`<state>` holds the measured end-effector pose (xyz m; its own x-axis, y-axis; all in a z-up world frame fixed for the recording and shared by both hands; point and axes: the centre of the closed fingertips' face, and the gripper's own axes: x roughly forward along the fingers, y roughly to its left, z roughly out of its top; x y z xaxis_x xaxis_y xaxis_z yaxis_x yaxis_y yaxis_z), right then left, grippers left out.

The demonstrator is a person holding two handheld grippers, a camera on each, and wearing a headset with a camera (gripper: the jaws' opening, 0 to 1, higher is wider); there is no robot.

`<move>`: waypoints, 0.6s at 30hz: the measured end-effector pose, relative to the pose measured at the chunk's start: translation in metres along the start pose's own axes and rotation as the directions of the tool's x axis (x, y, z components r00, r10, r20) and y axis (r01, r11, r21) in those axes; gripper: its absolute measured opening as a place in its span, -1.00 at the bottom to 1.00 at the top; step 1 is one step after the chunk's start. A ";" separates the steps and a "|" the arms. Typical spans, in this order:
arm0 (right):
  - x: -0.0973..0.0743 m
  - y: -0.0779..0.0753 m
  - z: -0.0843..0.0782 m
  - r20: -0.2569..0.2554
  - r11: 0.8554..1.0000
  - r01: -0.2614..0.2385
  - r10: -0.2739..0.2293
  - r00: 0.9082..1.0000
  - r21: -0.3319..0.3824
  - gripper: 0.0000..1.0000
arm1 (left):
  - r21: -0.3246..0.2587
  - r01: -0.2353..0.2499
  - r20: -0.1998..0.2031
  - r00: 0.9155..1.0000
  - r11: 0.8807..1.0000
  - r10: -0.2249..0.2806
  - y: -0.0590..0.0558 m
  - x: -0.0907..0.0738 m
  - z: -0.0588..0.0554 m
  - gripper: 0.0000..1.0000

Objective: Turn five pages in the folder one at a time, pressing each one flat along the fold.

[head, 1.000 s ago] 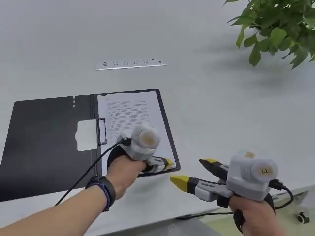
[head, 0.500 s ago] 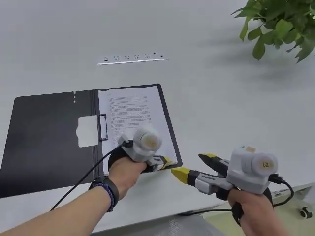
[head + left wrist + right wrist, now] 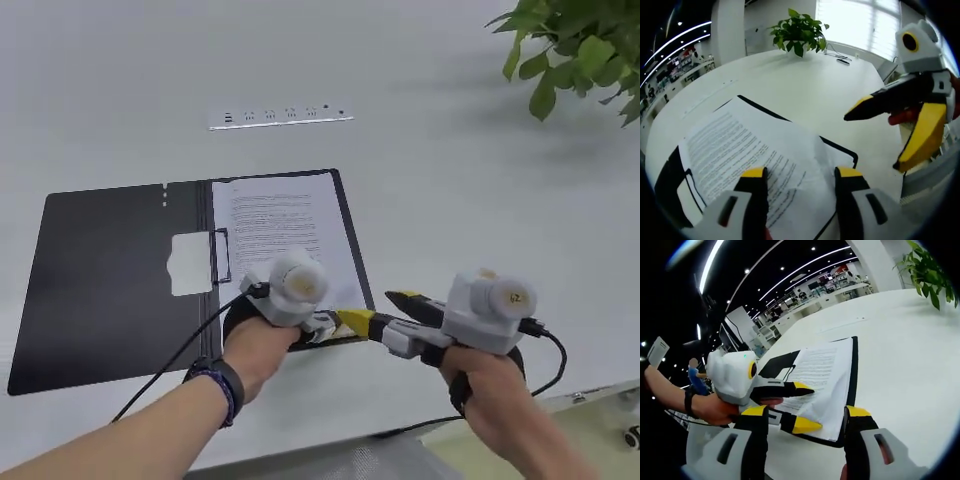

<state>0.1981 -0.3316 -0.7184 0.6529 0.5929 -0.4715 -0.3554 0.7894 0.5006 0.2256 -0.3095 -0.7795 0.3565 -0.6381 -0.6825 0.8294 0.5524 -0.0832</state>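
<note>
Open folder (image 3: 110, 280) lies flat, its spine running near to far; left tongs (image 3: 802, 175) and right tongs (image 3: 807, 412) both gape wide.

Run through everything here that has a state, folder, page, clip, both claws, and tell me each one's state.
Folder: open, lying flat on the table.
Top page: lying on the right half, not yet turned.
Clip: down on the pages' left edge.
Left claw: open, over the page's near right corner.
Right claw: open, tips beside that corner, holding nothing.
</note>
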 end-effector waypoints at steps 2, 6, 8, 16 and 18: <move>0.011 -0.005 0.005 0.005 1.000 0.002 -0.002 1.000 0.014 0.19 | 0.002 0.001 0.000 1.000 1.000 -0.001 0.000 0.000 0.000 0.08; 0.025 -0.006 0.011 0.029 0.997 -0.025 0.023 0.999 0.070 0.14 | 0.006 0.006 0.002 1.000 1.000 -0.006 -0.001 -0.001 -0.001 0.08; 0.032 -0.009 0.010 0.017 0.997 -0.023 0.022 1.000 0.073 0.12 | 0.003 0.009 0.003 1.000 1.000 -0.009 -0.001 -0.001 -0.002 0.08; 0.042 -0.010 0.003 -0.015 0.994 -0.042 0.043 0.999 0.099 0.01 | -0.008 0.016 0.008 1.000 1.000 -0.016 -0.002 -0.003 -0.003 0.10; 0.042 -0.008 0.001 -0.016 0.993 -0.049 0.051 0.999 0.110 -0.02 | -0.007 0.022 0.005 1.000 1.000 -0.022 -0.004 -0.004 -0.004 0.12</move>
<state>0.2289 -0.3130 -0.7415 0.6236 0.6345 -0.4567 -0.3108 0.7372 0.5999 0.2195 -0.3069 -0.7798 0.3405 -0.6528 -0.6767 0.8340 0.5420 -0.1031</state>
